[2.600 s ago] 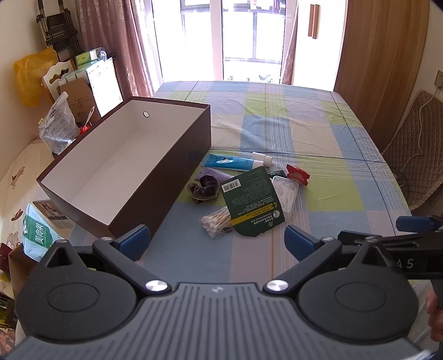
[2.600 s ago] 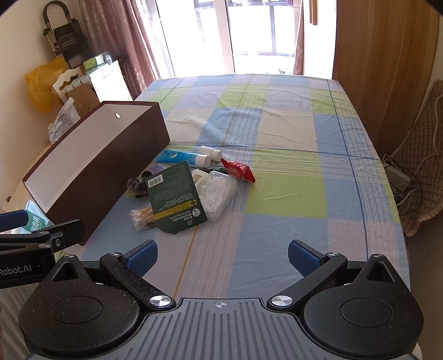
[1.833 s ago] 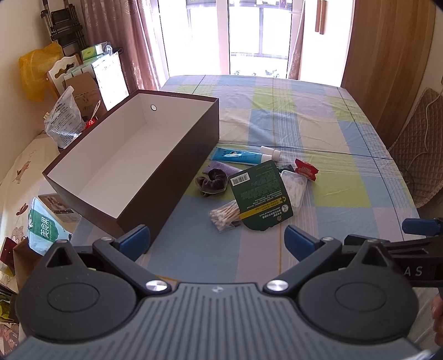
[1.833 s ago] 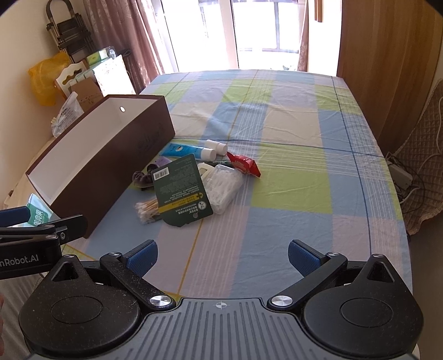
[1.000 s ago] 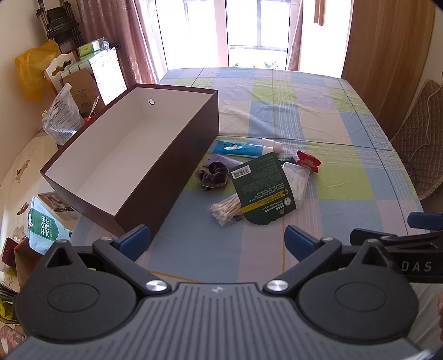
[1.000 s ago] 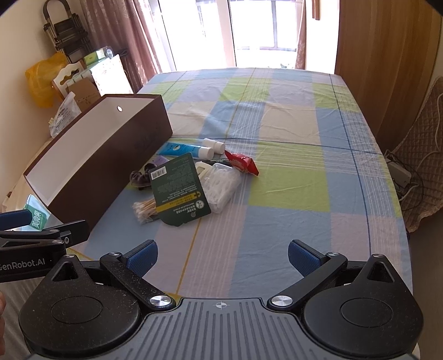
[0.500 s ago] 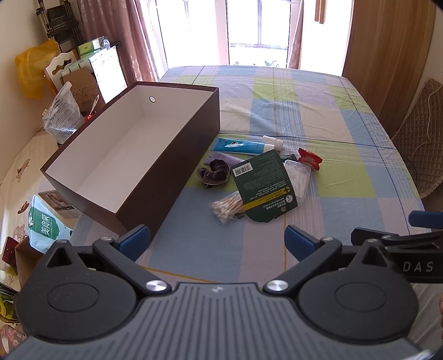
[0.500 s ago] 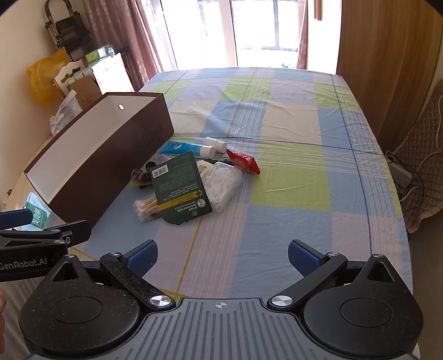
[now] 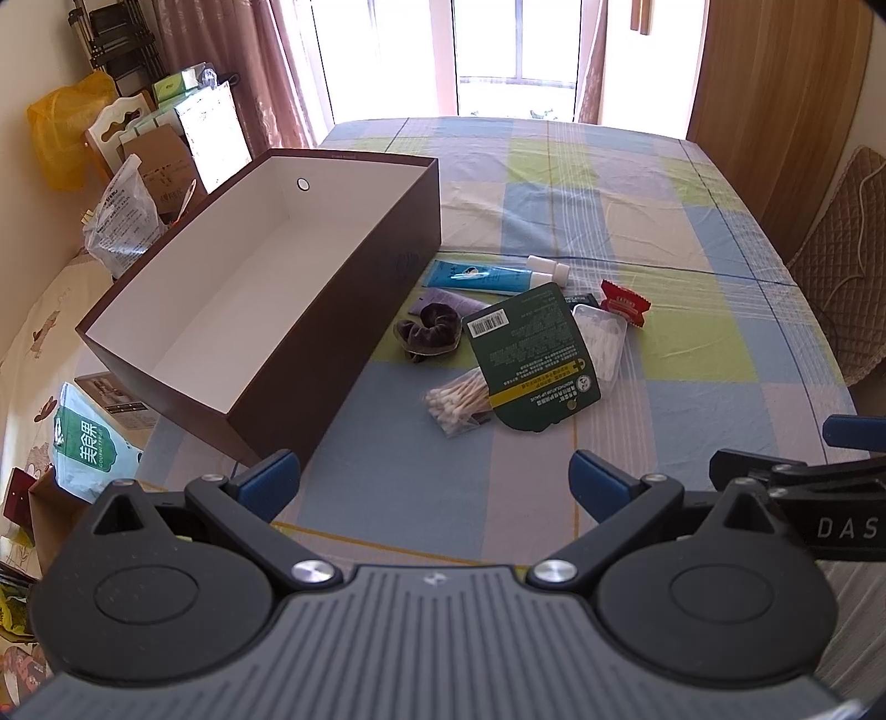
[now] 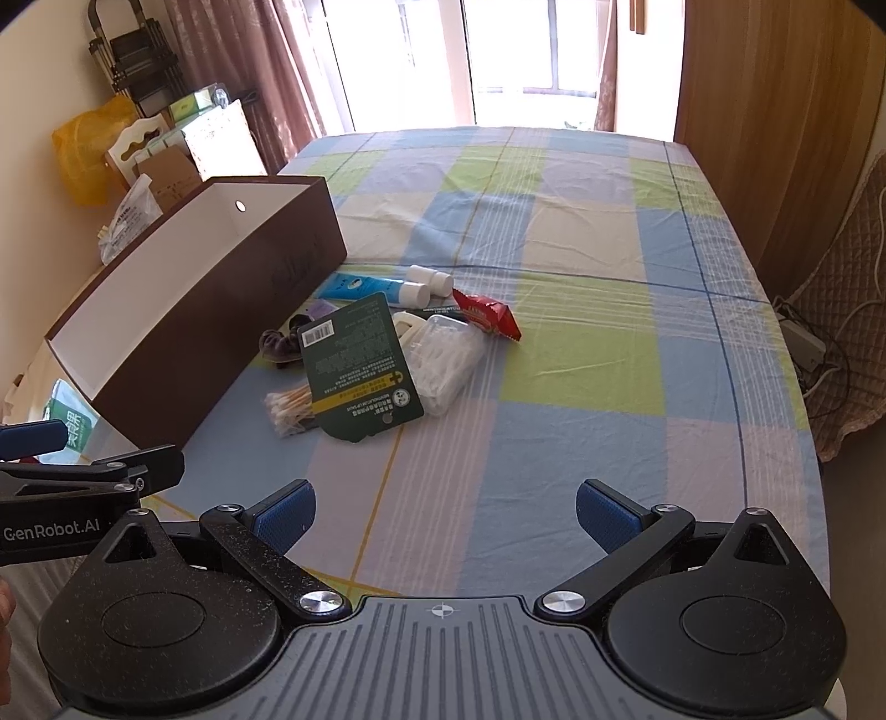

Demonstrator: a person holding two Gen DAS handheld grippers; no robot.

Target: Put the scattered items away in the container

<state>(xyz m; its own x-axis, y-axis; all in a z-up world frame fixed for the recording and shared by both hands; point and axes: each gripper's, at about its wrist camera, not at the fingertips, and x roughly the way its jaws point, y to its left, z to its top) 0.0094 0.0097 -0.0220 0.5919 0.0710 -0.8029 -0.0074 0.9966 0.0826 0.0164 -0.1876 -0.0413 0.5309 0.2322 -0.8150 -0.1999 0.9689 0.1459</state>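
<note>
Plainly both tongs gape wide, left tongs (image 9: 434,479) marked "GenRobot.AI", right tongs (image 10: 446,512) marked "DAS"

A checked bedsheet (image 9: 637,221) covers the bed; far left stand a yellow bag (image 9: 61,133), cardboard boxes (image 9: 166,160) and pink curtains (image 9: 288,72).

Strong daylight pours through the window (image 9: 520,50) at the far end, which is blown out to white in both views. The checked bedspread (image 10: 581,343) is evenly lit, and its shadows are soft and short. Fisheye bending curves the edges; the corners darken. Focus seems sharp throughout.
</note>
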